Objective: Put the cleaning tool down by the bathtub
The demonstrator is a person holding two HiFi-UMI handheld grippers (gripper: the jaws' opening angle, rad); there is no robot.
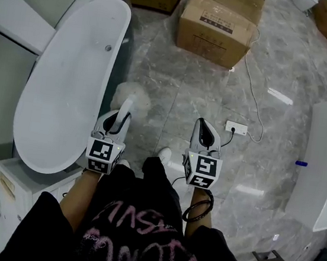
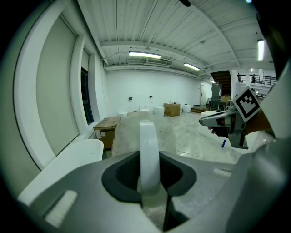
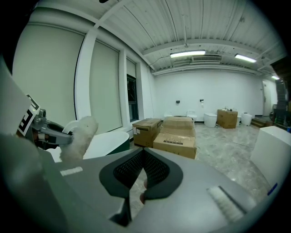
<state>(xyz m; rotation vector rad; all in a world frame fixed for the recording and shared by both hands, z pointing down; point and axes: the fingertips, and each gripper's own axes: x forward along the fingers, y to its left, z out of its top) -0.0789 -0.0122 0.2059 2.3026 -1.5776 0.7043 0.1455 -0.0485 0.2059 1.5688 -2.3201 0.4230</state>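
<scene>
Grey stone floor [image 1: 174, 92] filled the room, with a white bathtub [image 1: 69, 78] along the left side and cardboard boxes [image 1: 216, 26] at the far end. A white power strip [image 1: 236, 128] with its cable lay on the floor at the right. The left hand-held gripper [image 1: 118, 121] was clamped on the white handle of the cleaning tool [image 1: 133, 99]. The tool's fluffy pale head pointed away from the person and was over the floor, just beside the near right edge of the bathtub. The right hand-held gripper [image 1: 204, 129] was held near it, to the right, with its jaws closed together.
</scene>
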